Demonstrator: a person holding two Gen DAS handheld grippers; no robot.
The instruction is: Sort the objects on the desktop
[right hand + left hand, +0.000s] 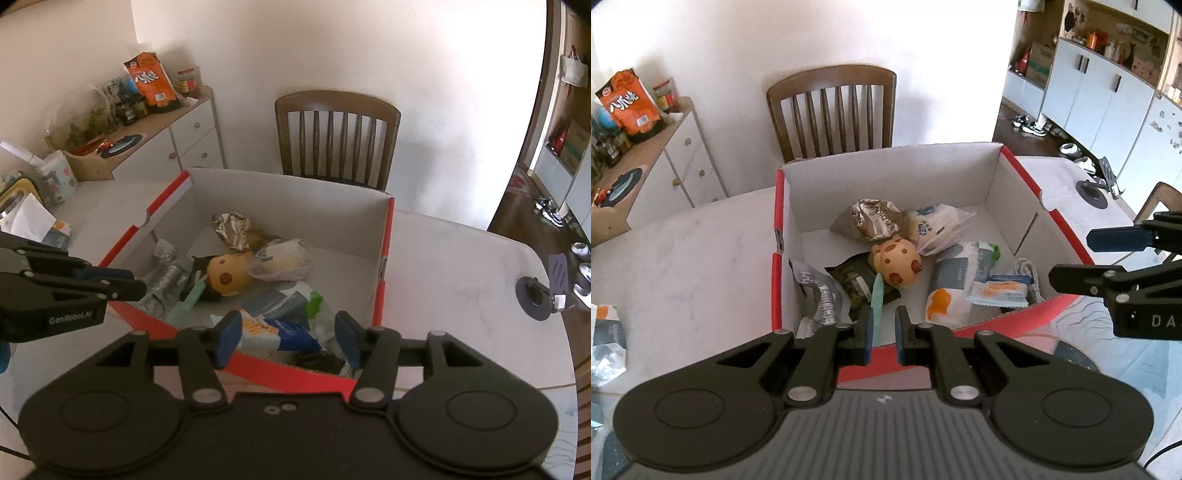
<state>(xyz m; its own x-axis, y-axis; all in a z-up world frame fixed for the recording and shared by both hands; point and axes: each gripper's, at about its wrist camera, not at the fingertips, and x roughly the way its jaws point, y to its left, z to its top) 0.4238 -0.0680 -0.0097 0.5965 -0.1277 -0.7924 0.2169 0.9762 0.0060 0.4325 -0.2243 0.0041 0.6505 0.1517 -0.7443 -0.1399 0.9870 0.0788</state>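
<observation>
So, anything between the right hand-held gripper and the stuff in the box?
Nothing visible. The box is open-topped; the right hand-held gripper, open and empty, sits over its near wall with the blue-and-orange packet right below. The left hand-held gripper is off by the left wall.

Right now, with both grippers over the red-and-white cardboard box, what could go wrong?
1. The shut left gripper and the open right gripper hang close together above the red-and-white cardboard box; they might knock each other when turning away.
2. The box's near red wall lies just under both; a dip could snag or shove it.
3. Crumpled packets on the white table lie outside the box and could be overlooked.
</observation>
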